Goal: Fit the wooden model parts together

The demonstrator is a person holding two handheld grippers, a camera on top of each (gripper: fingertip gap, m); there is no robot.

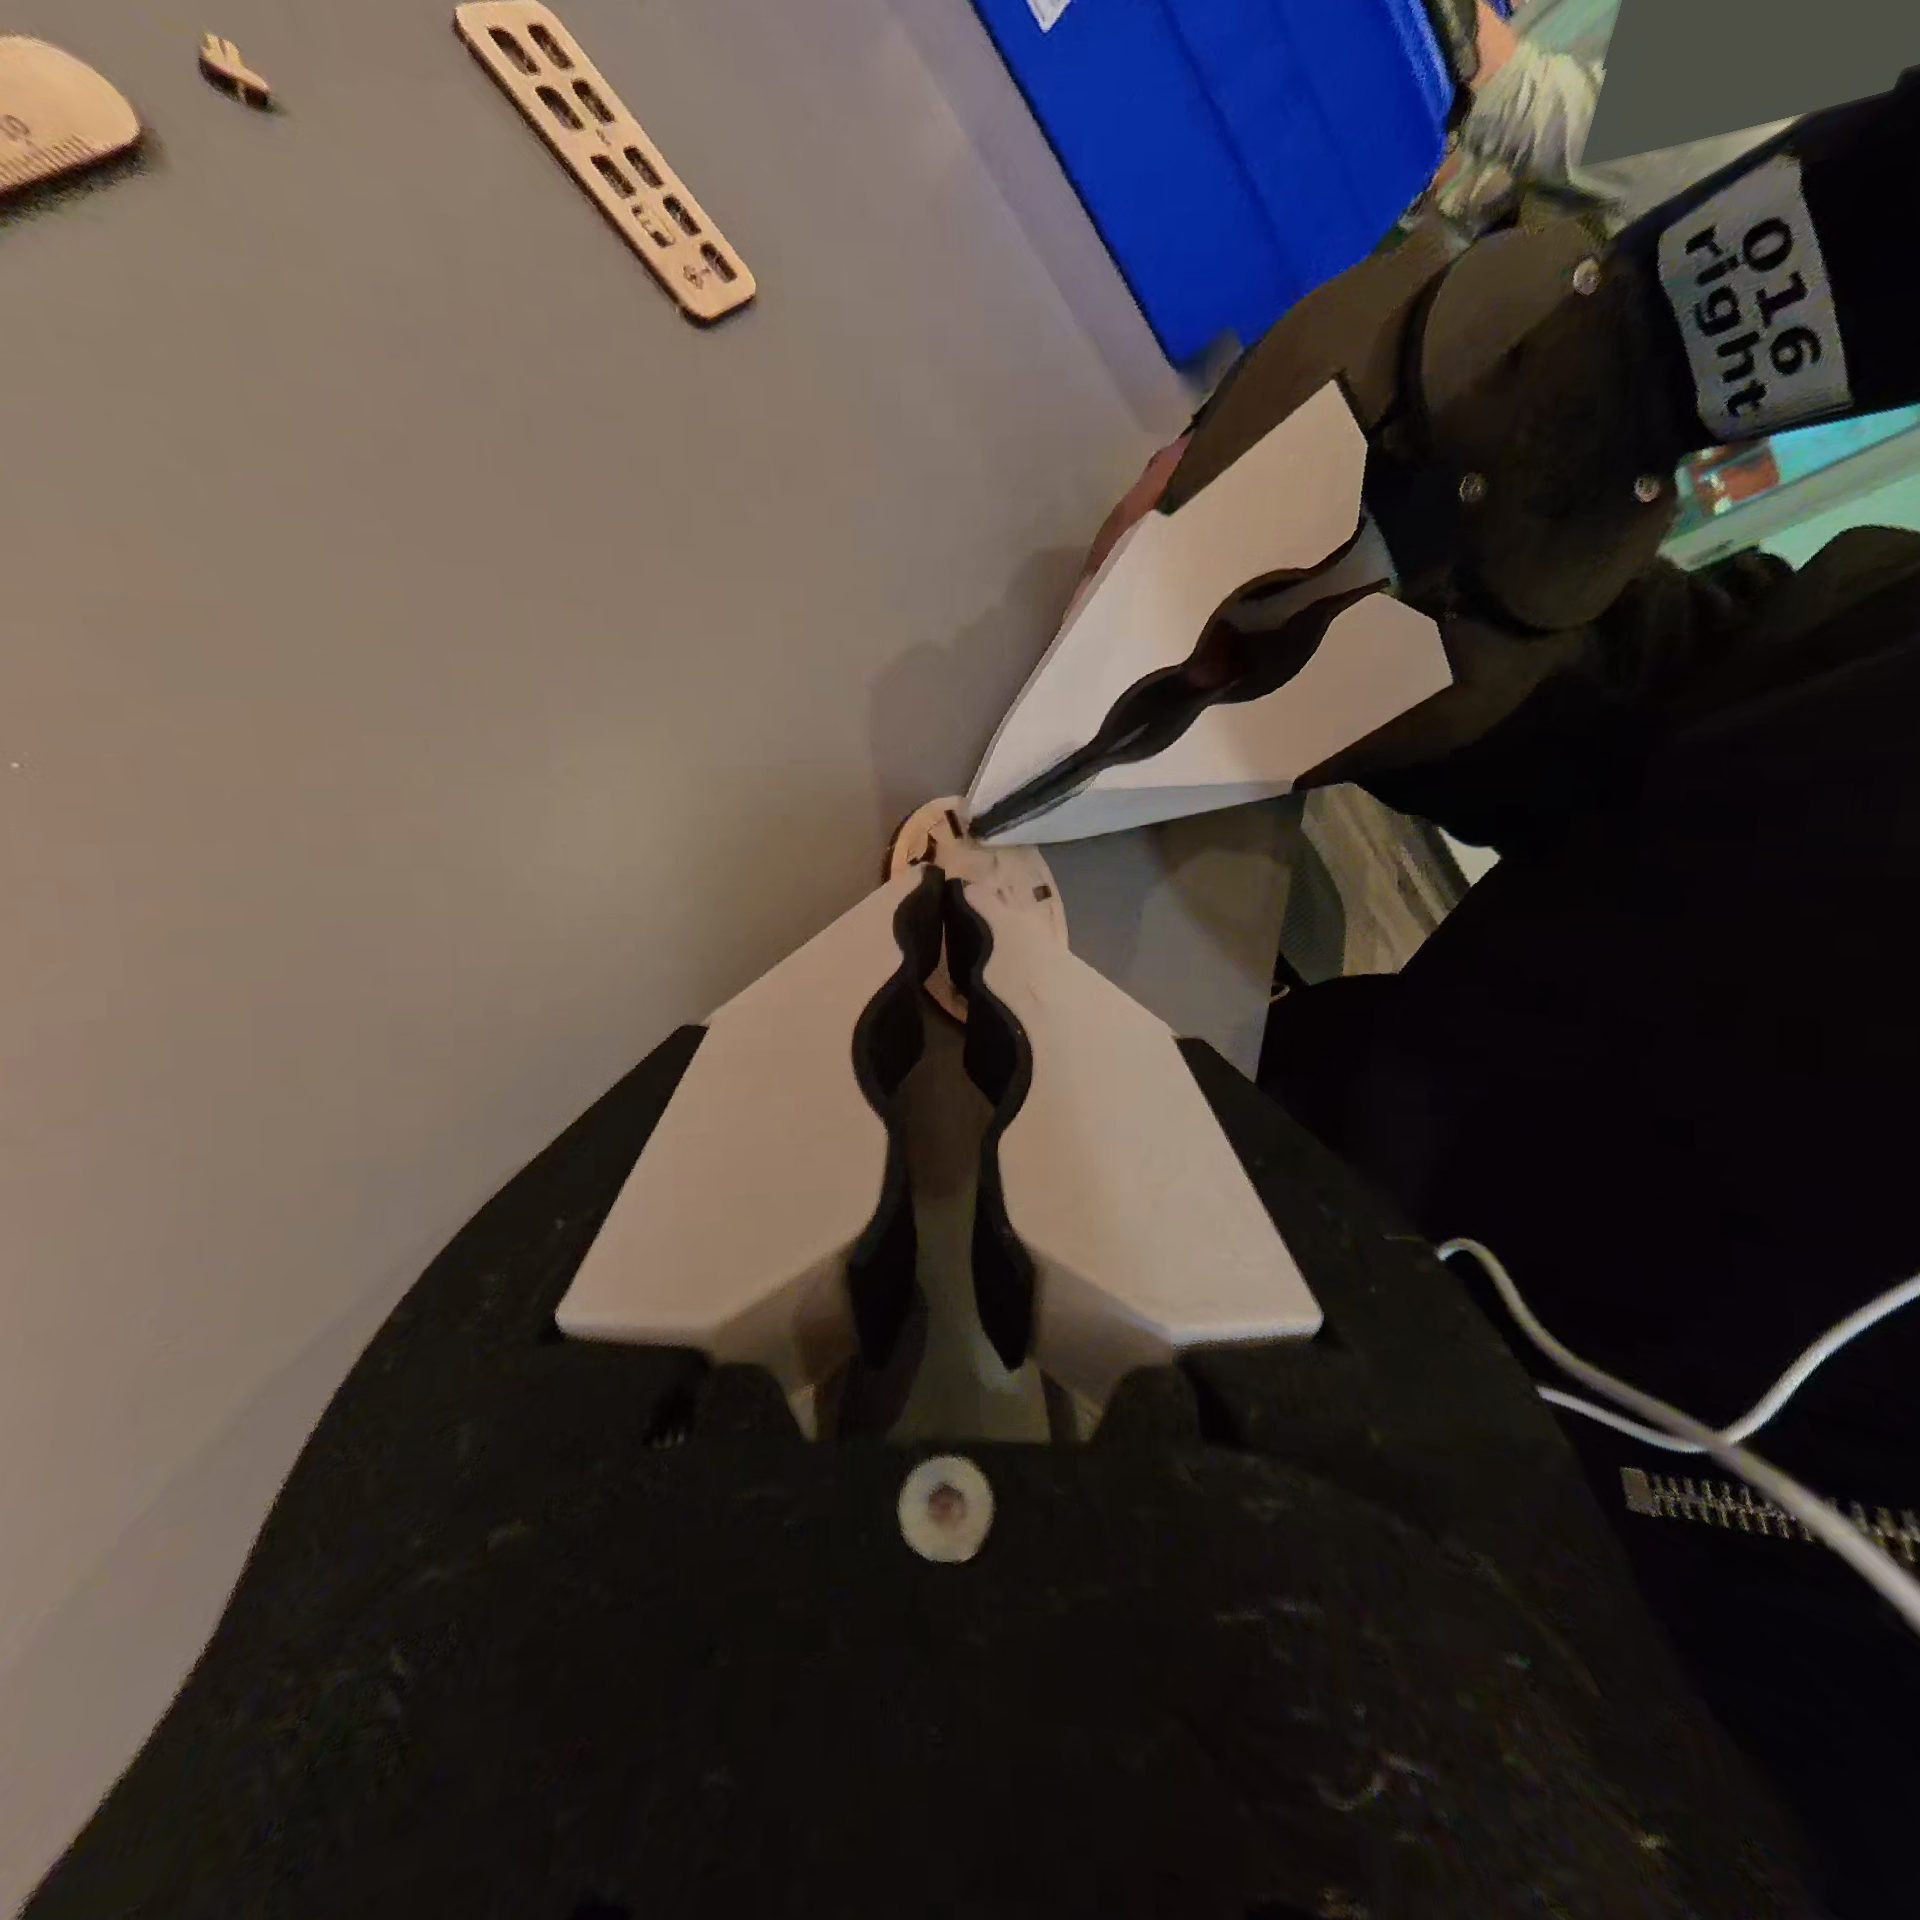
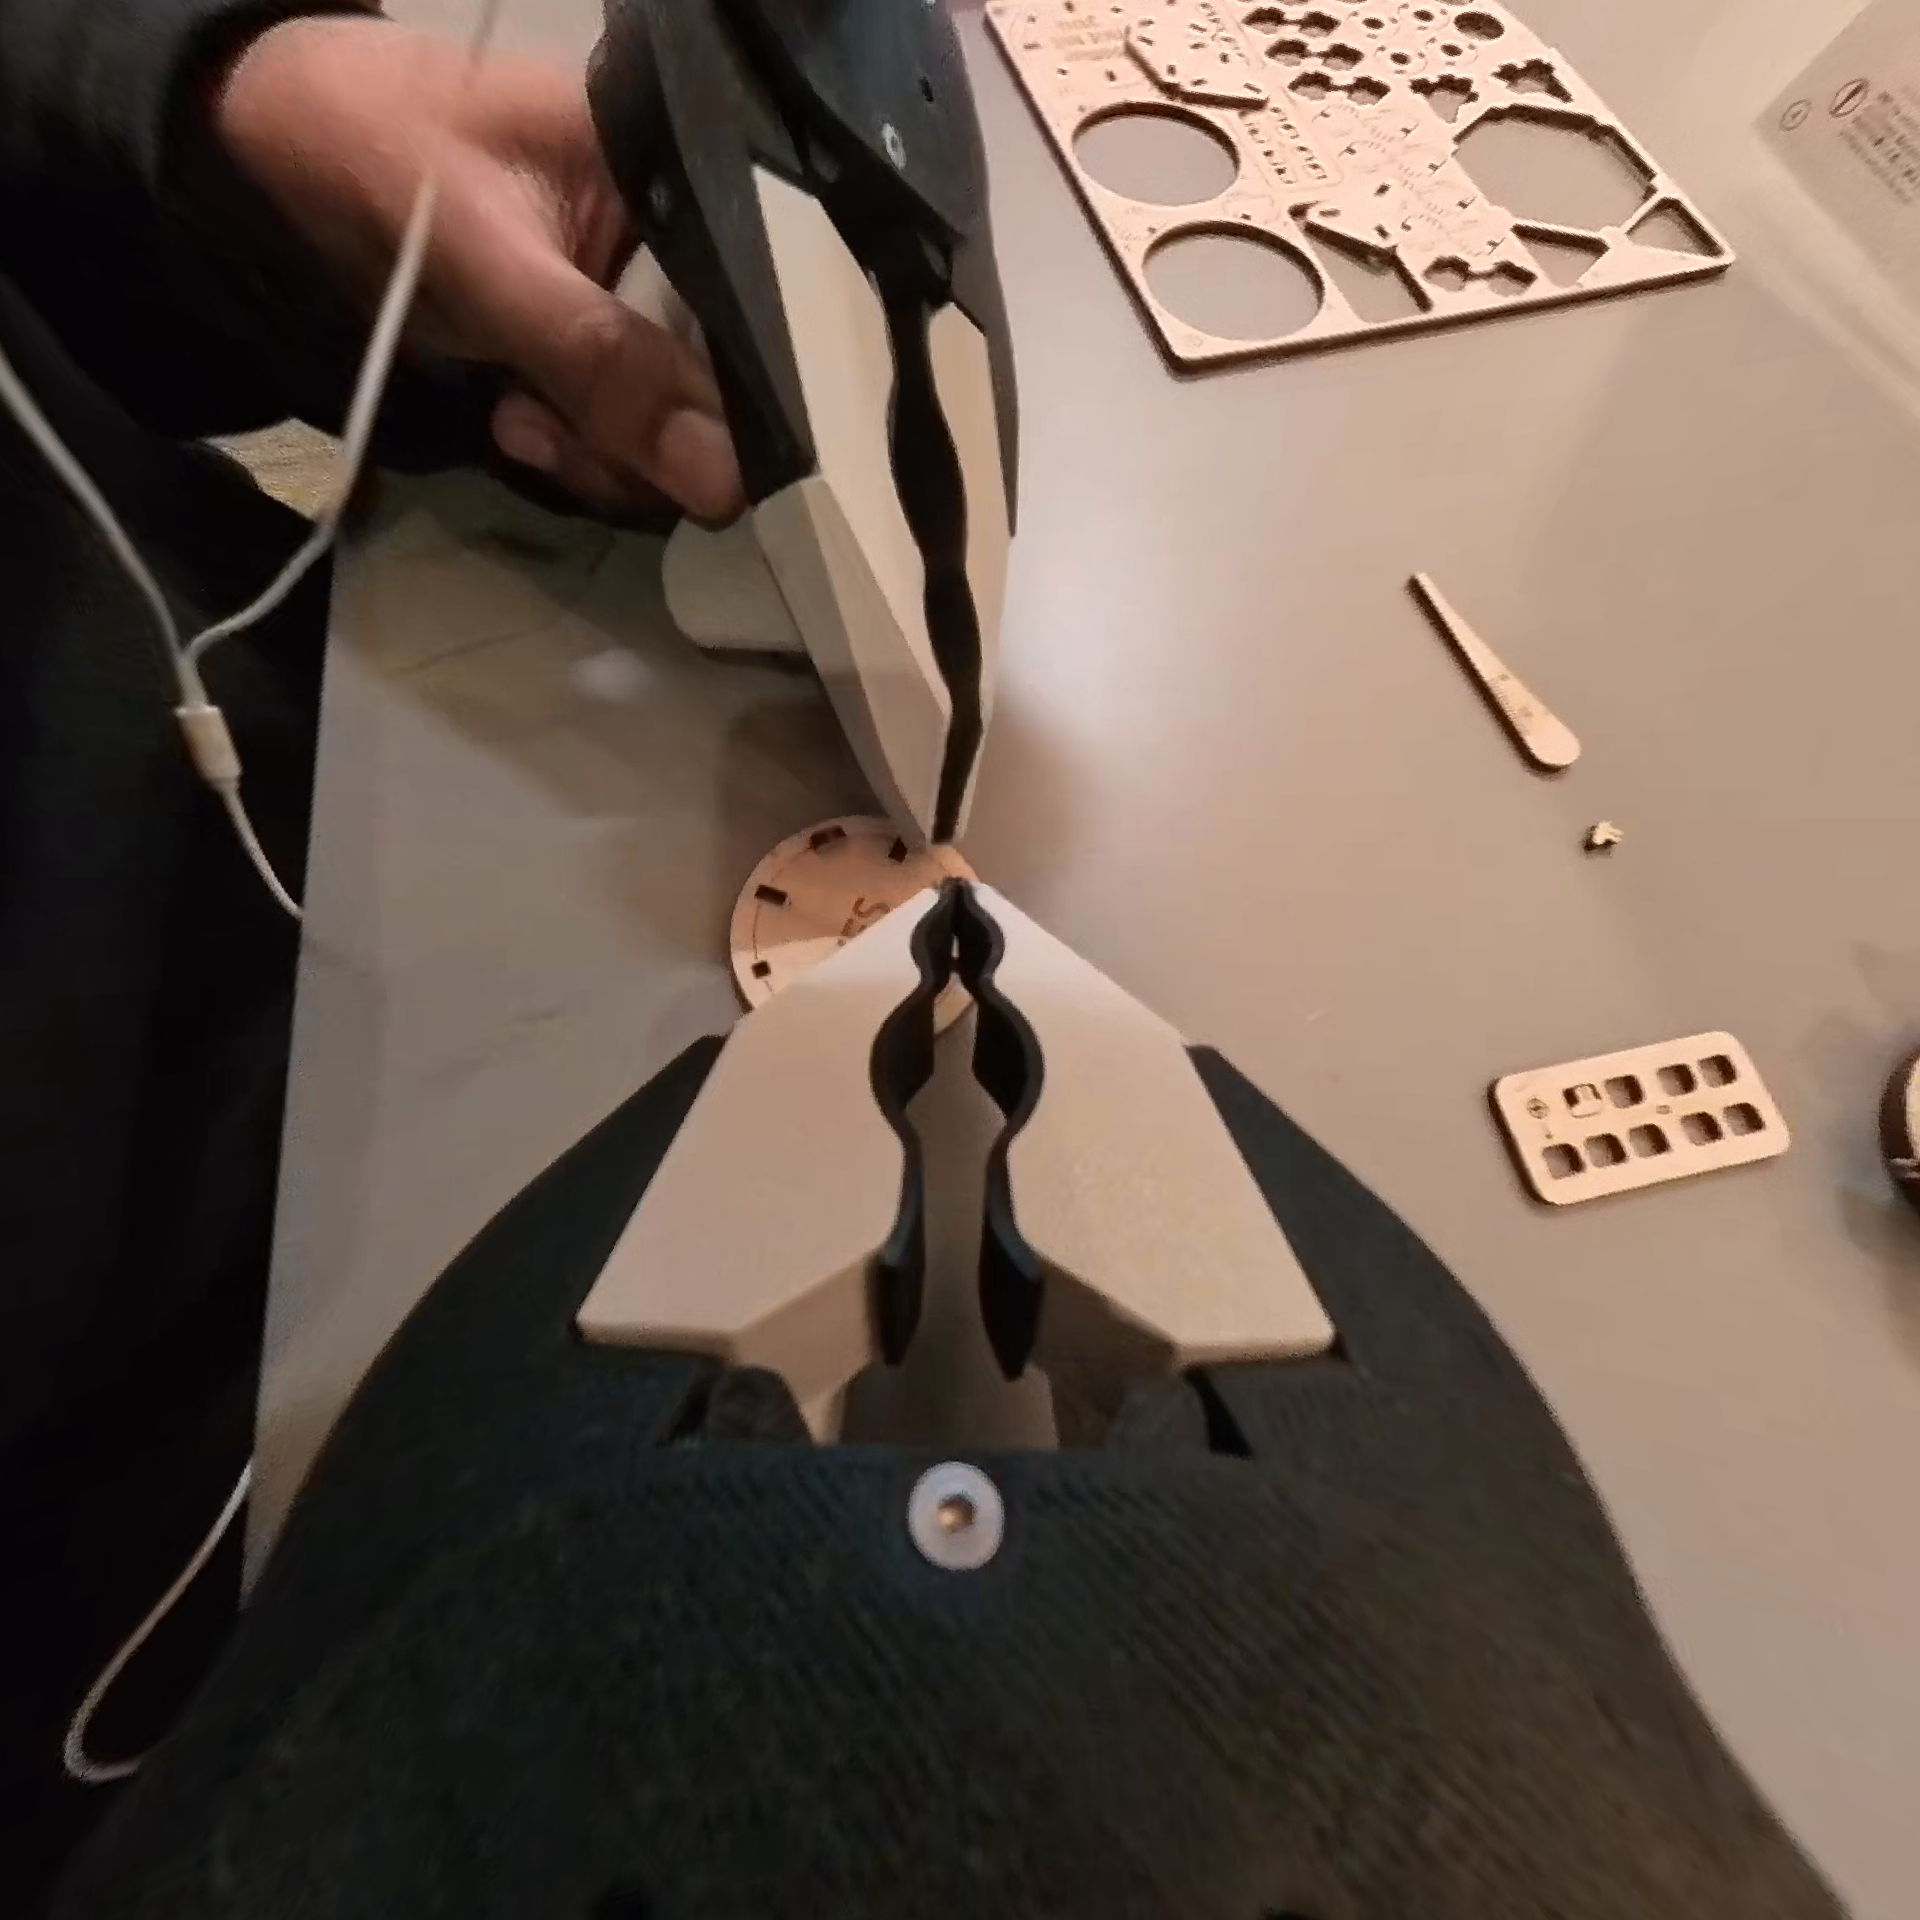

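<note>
Both grippers, left and right, are clenched shut, tips meeting at a round wooden disc; whether either pinches it, I cannot tell. That disc lies near the edge of the grey table, a slotted wooden plate well apart.

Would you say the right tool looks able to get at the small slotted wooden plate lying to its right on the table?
Probably yes: the slotted wooden plate lies flat on bare grey table with nothing between it and the right tool, whose tips are shut over the wooden disc.

Round pale wooden disc with small edge slots, flat on grey table.
</note>
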